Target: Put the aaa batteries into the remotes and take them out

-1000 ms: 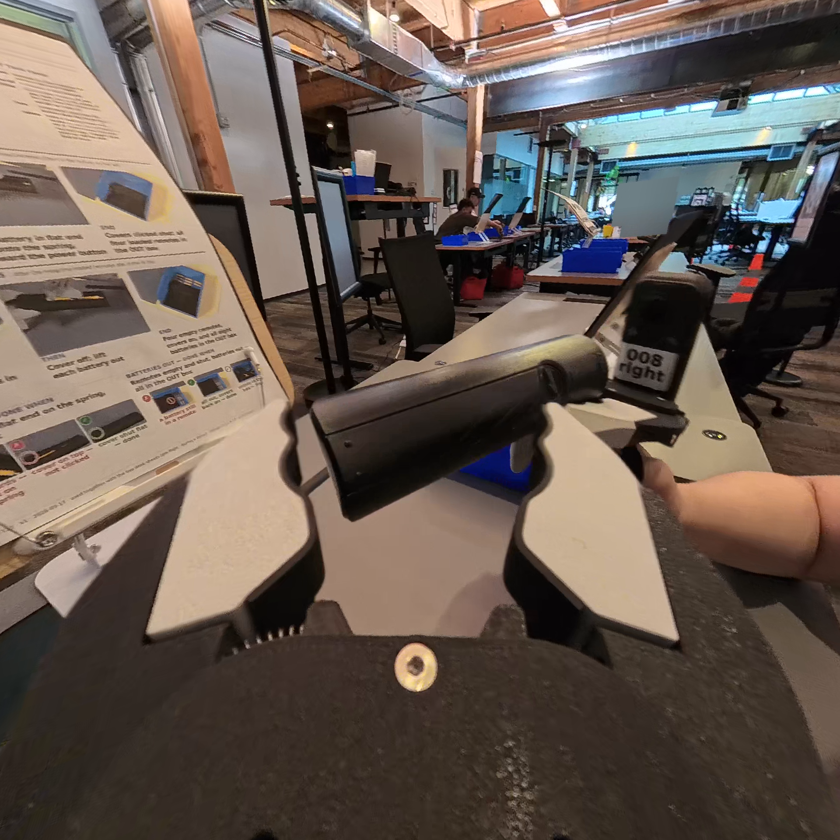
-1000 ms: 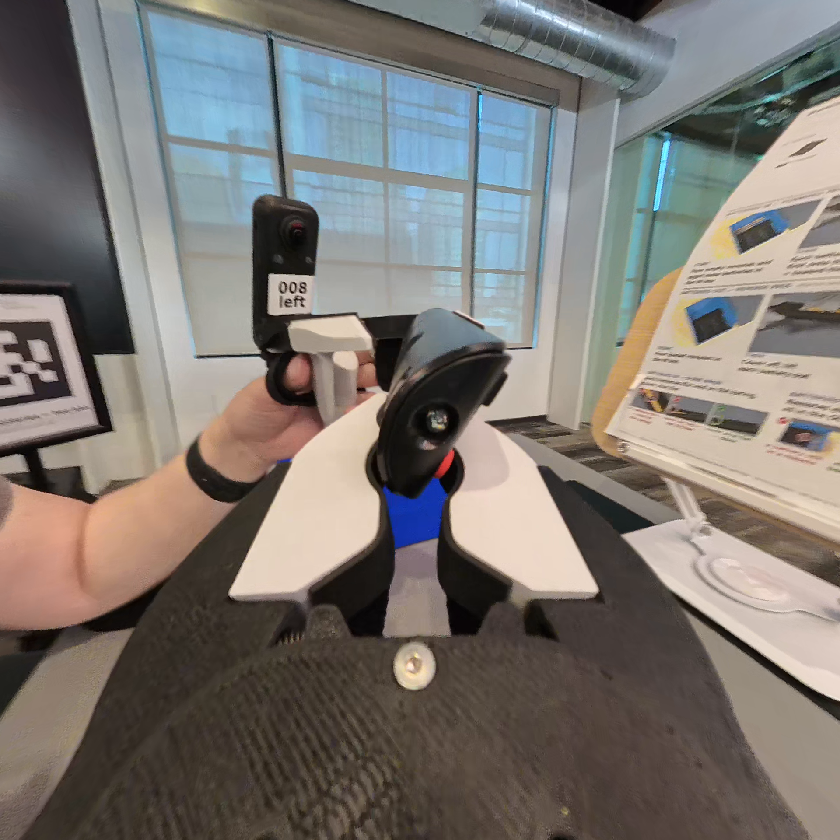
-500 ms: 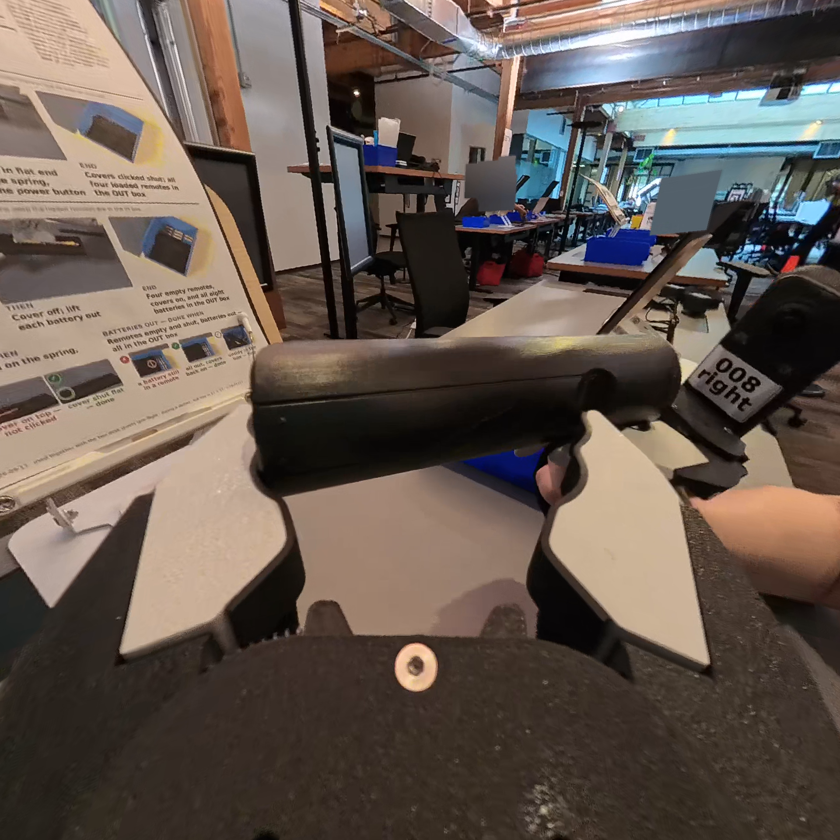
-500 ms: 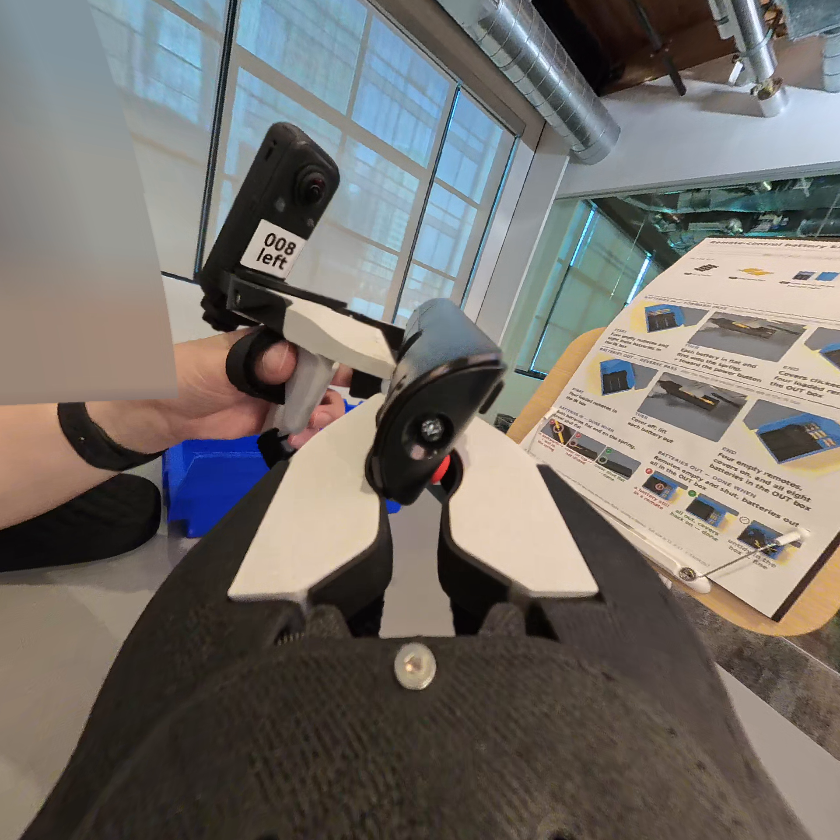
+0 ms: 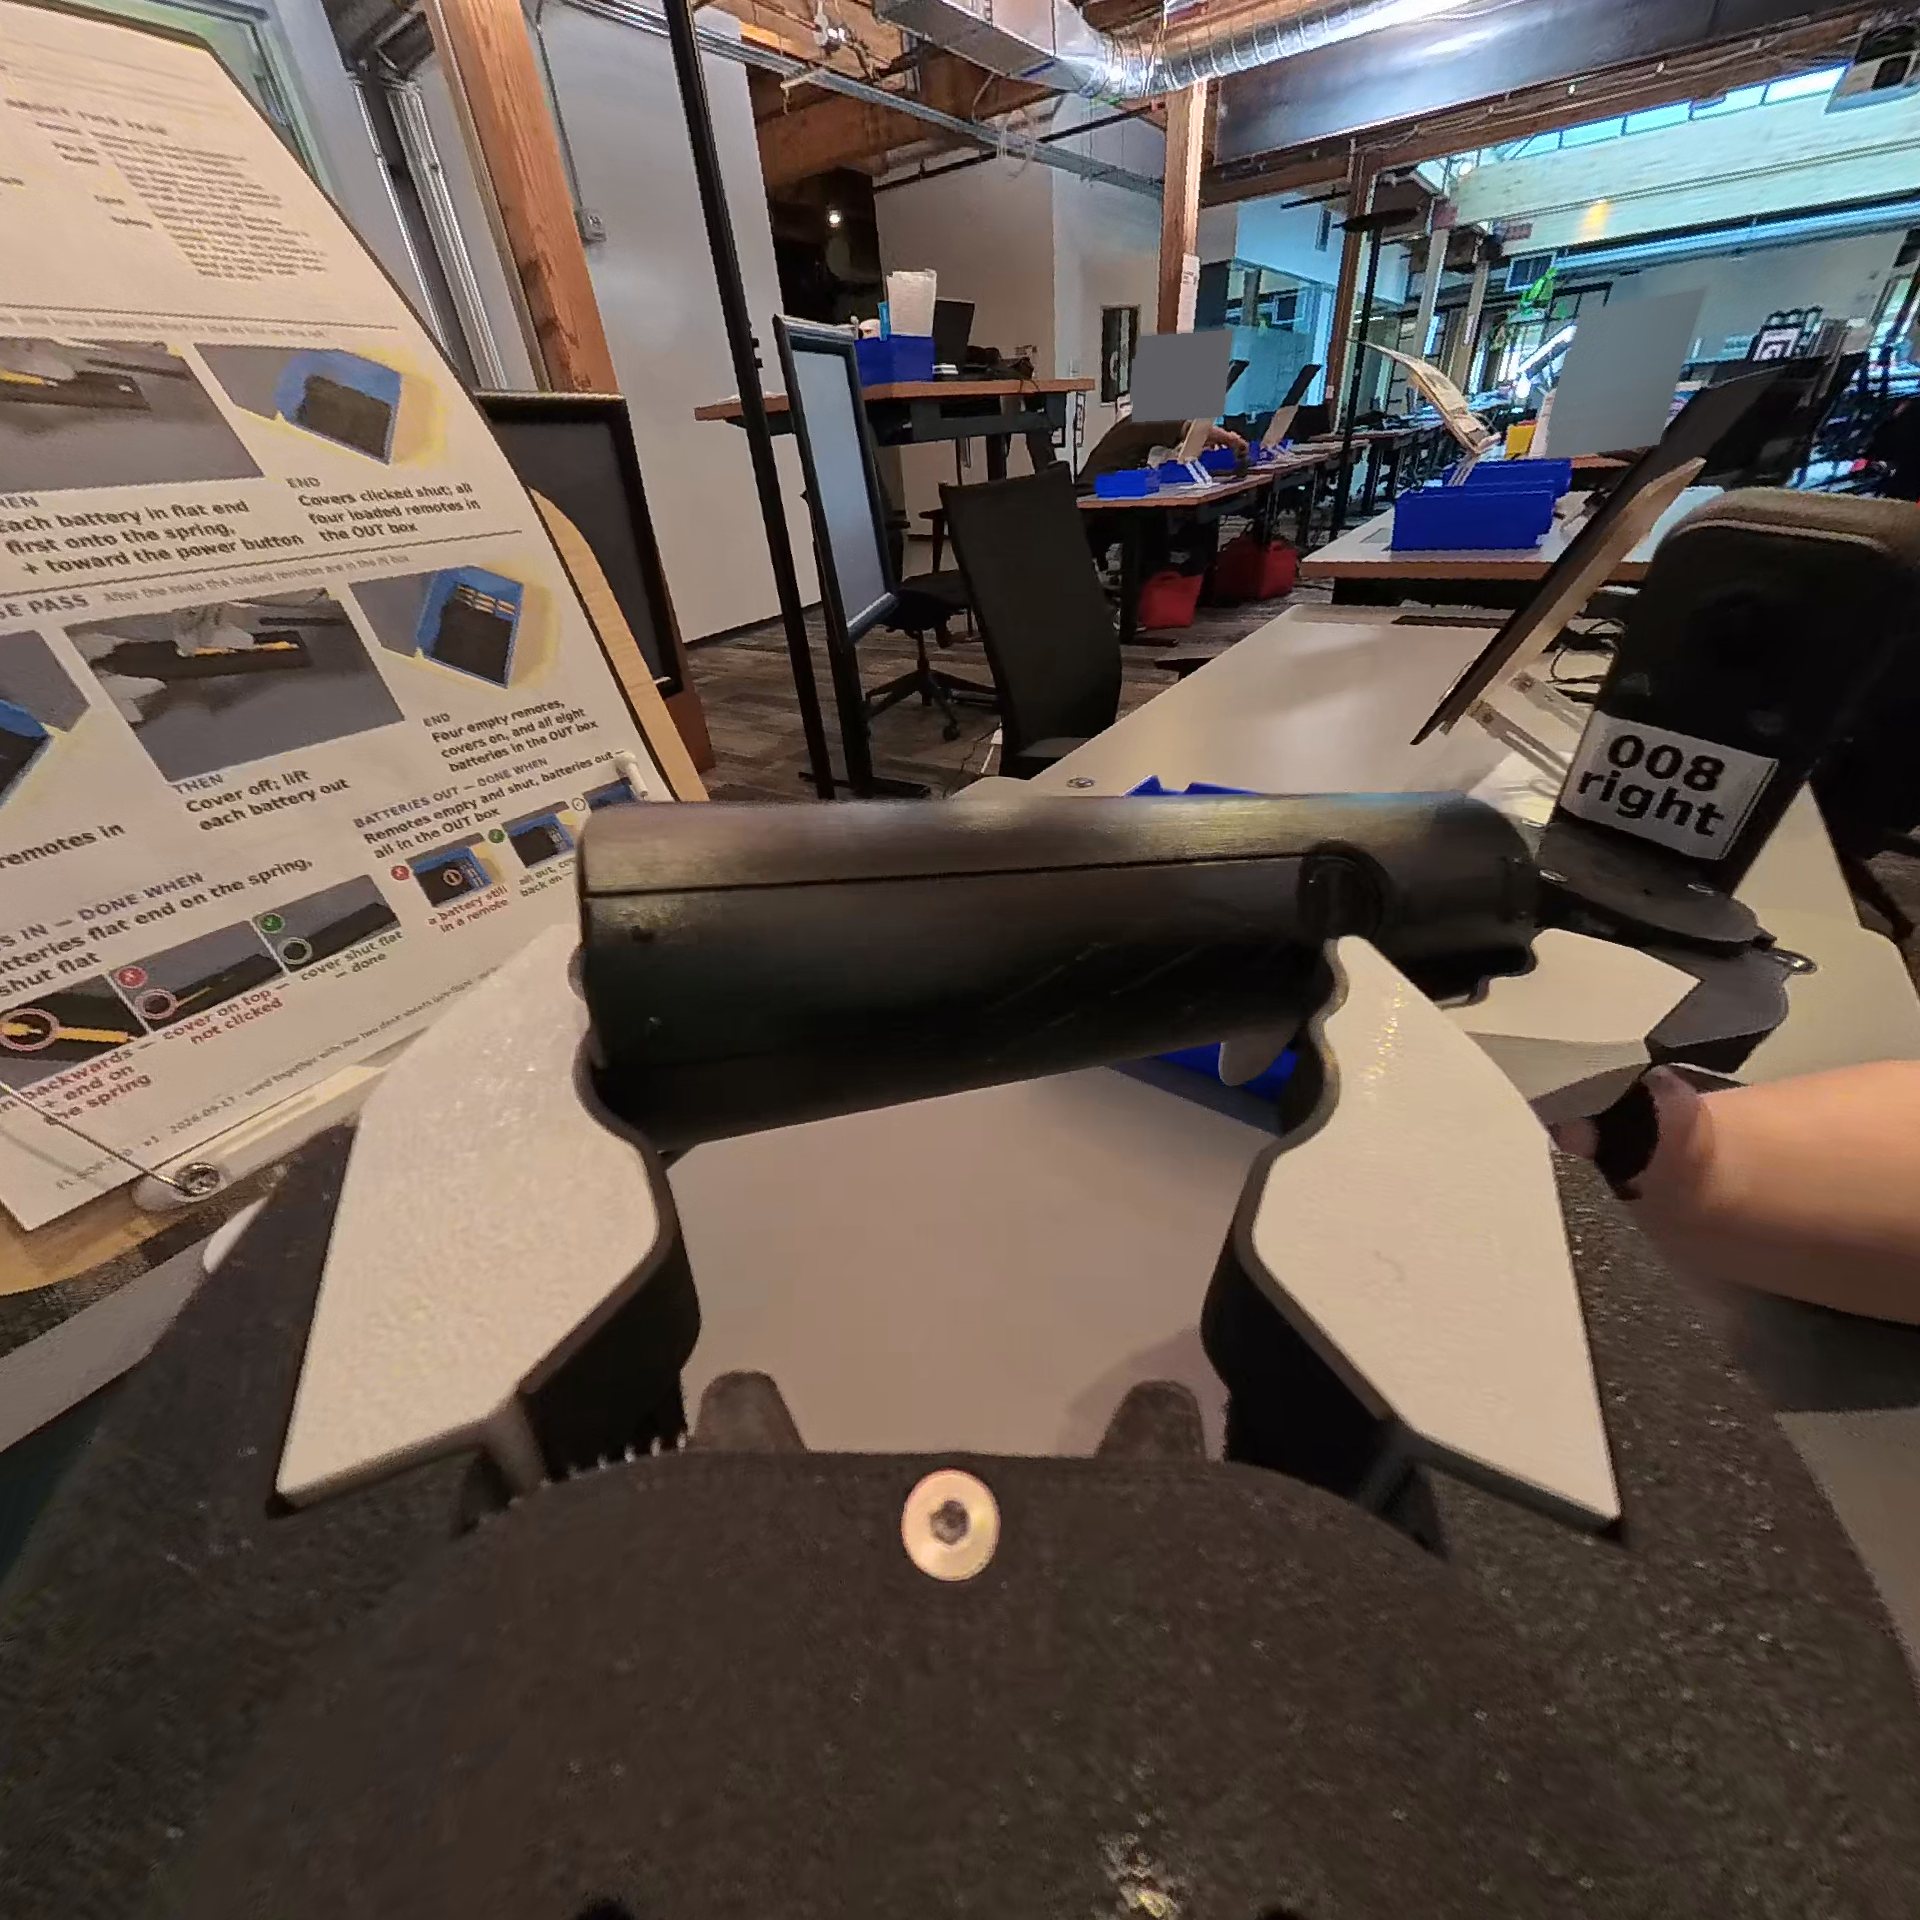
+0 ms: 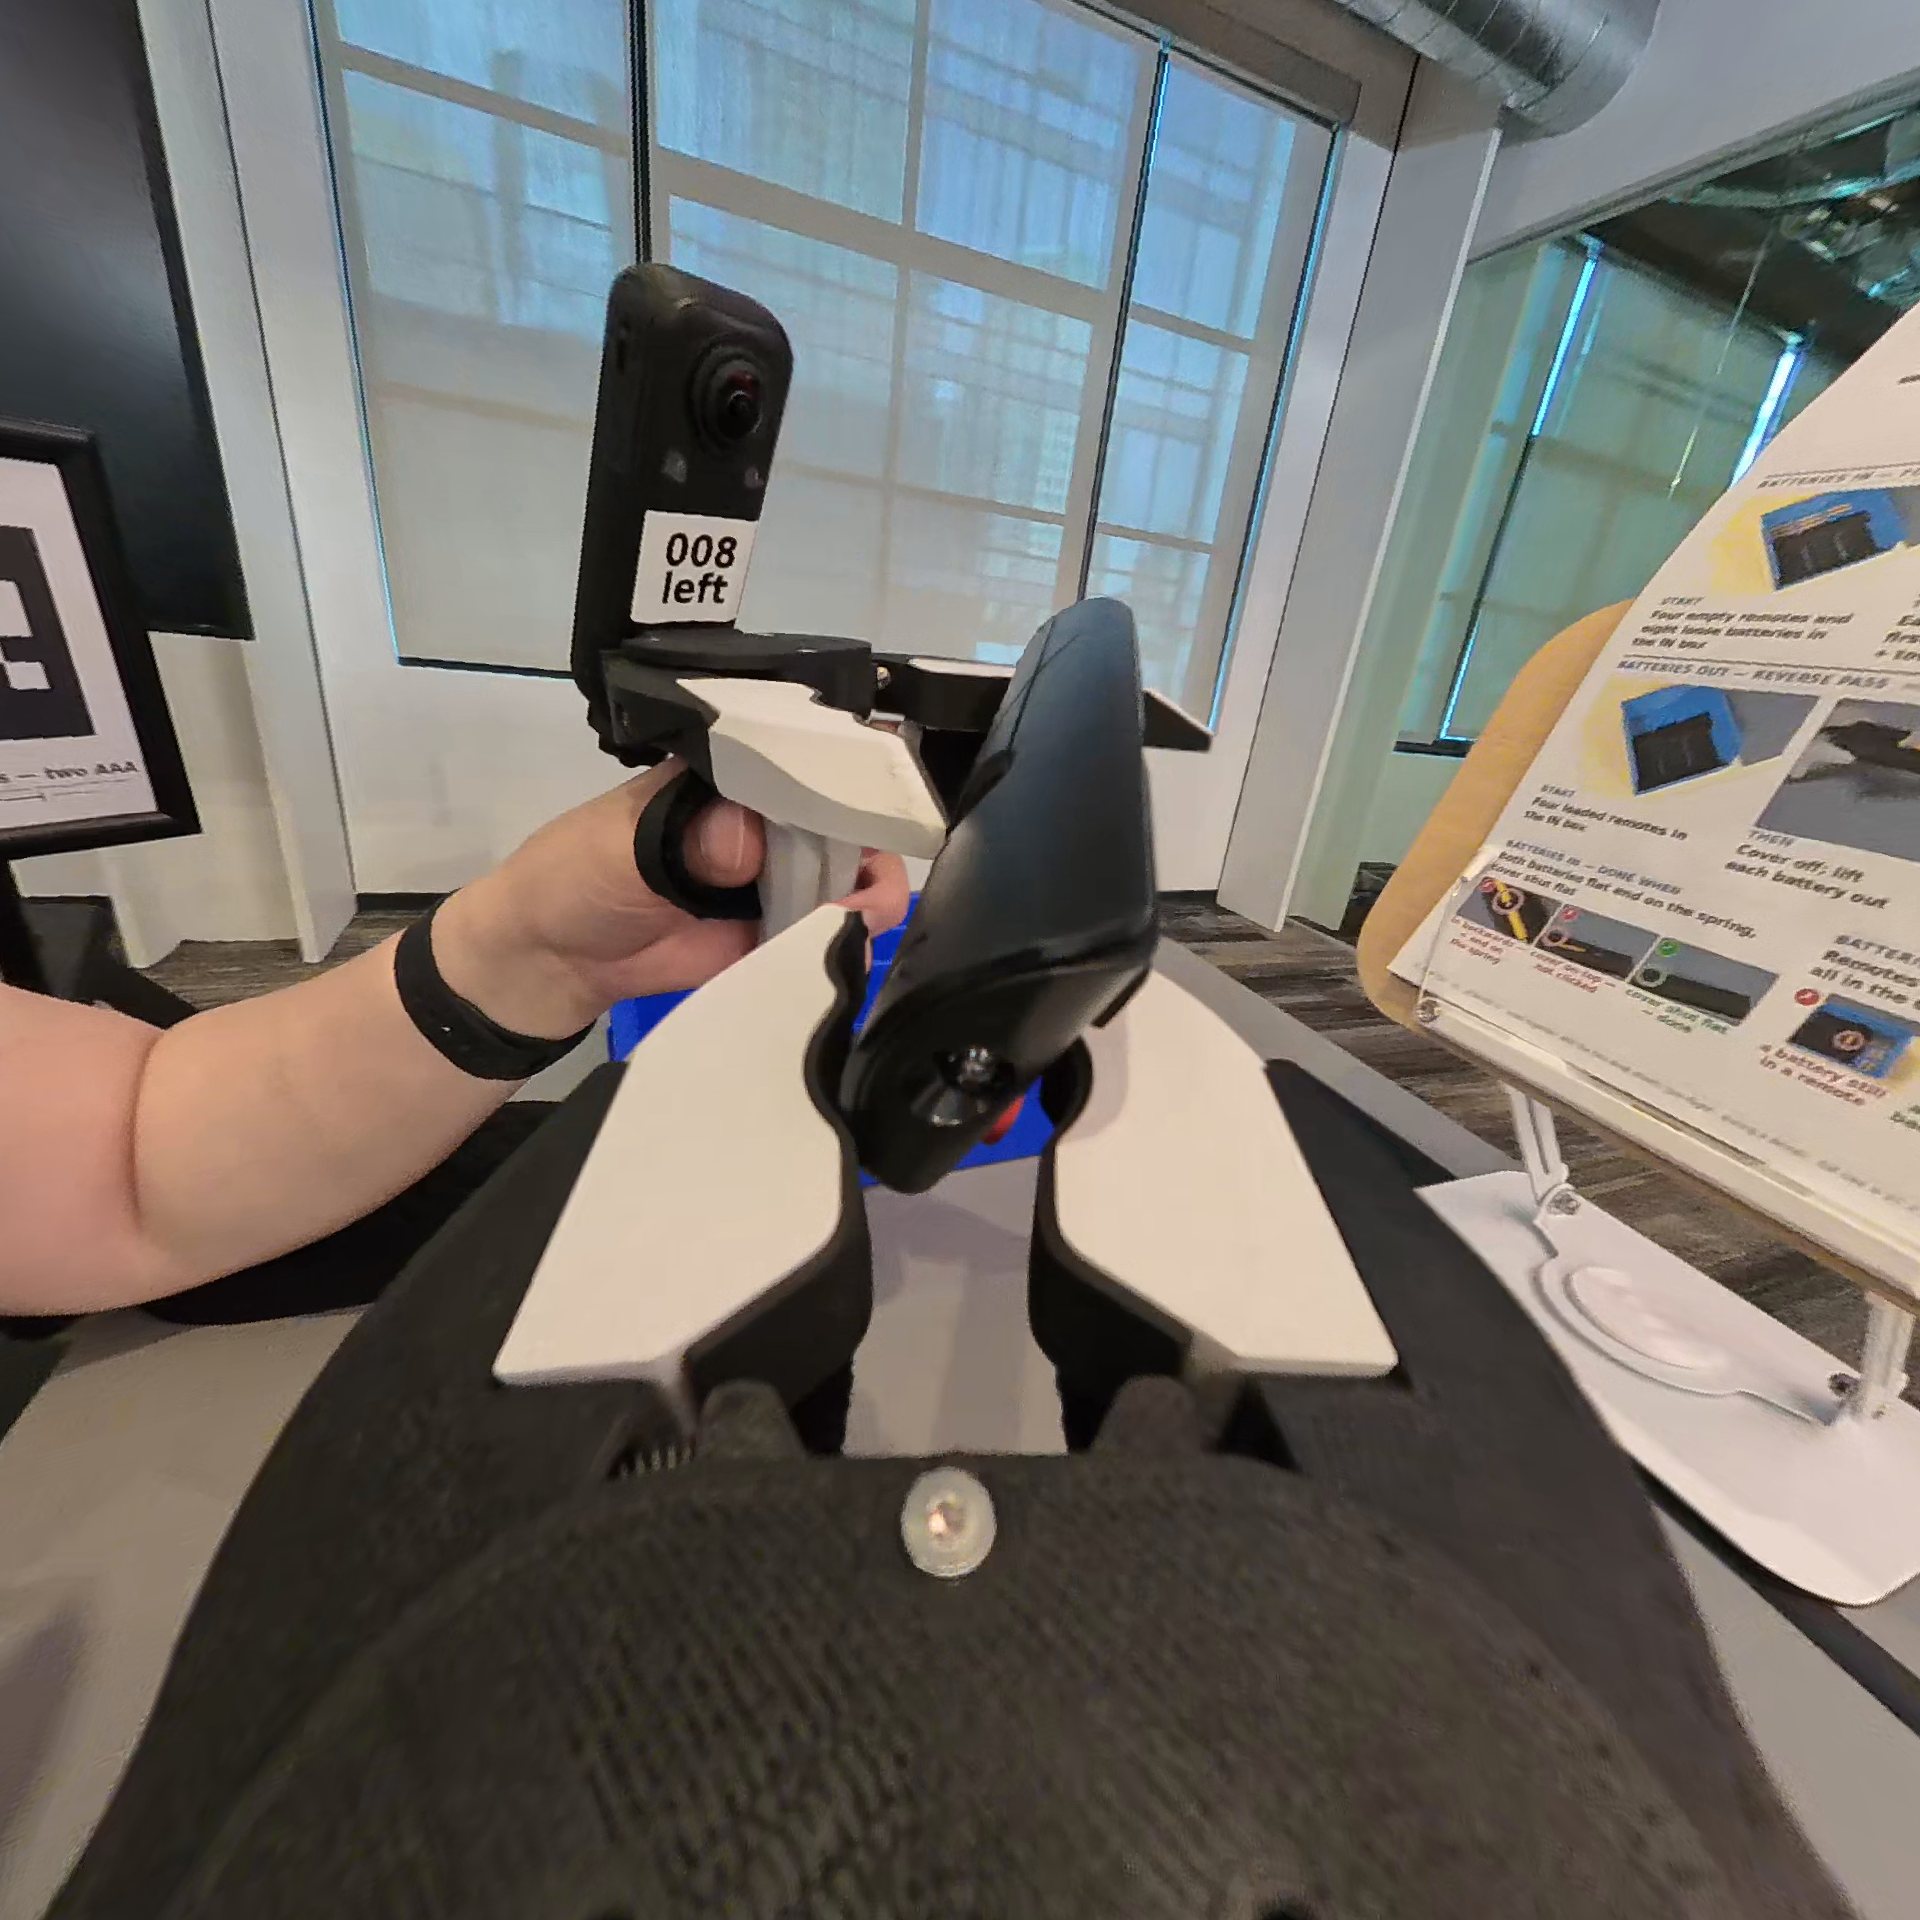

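Left wrist camera sits low behind its own tool (image 5: 956,997), facing down a long office; right wrist camera looks from behind its tool (image 6: 956,1049) toward tall windows. Each catches the other close up, both share the black remote (image 5: 997,935) and the instruction board (image 6: 1714,831)

A pale grey table (image 5: 935,1268) fills the middle of the left wrist view. A blue bin (image 5: 1195,1075) sits on it at centre, mostly hidden. In the right wrist view, a white stand base (image 6: 1683,1392) rests on the table at lower right, holding up an instruction board (image 6: 1704,894) at the right edge.
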Demonstrator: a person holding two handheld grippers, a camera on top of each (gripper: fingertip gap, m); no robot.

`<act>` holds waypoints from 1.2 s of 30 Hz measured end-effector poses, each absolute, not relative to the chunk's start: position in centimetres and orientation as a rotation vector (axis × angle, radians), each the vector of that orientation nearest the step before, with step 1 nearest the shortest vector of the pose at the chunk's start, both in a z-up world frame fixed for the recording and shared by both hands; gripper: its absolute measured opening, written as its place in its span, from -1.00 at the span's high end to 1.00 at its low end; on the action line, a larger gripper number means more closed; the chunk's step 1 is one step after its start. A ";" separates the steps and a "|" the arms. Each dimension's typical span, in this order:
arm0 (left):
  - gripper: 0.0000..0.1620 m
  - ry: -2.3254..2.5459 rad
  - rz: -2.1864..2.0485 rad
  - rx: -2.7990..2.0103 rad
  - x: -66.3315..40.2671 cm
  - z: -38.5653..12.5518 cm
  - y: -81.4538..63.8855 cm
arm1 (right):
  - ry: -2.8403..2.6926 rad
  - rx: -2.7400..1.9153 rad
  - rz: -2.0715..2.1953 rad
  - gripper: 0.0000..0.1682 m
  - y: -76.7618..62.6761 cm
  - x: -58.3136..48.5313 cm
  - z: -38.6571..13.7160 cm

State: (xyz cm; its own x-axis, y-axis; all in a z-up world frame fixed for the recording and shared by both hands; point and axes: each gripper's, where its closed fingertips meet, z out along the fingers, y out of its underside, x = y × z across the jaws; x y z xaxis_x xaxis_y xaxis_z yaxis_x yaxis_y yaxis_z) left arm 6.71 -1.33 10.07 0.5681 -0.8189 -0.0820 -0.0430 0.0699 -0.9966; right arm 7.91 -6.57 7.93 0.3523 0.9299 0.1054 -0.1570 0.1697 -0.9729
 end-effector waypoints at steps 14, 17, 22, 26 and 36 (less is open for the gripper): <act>-0.51 0.819 -0.670 -1.345 5.9 11.3 -1.8 | -1.026 -1.121 1.200 0.56 -8.5 6.5 7.5; -0.51 0.811 -0.680 -1.342 6.0 11.3 -1.8 | -1.025 -1.117 1.194 0.57 -8.5 6.7 7.6; -0.50 0.806 -0.653 -1.309 5.8 11.6 -1.7 | -0.985 -1.127 1.117 0.65 -7.6 7.1 7.7; -0.31 0.840 -0.611 -1.224 5.8 12.5 -2.7 | -0.914 -1.104 1.081 0.79 -6.8 8.2 8.4; 0.12 0.784 -1.072 -1.193 5.5 13.8 -4.5 | -0.916 -1.073 1.141 0.81 -7.1 8.2 8.5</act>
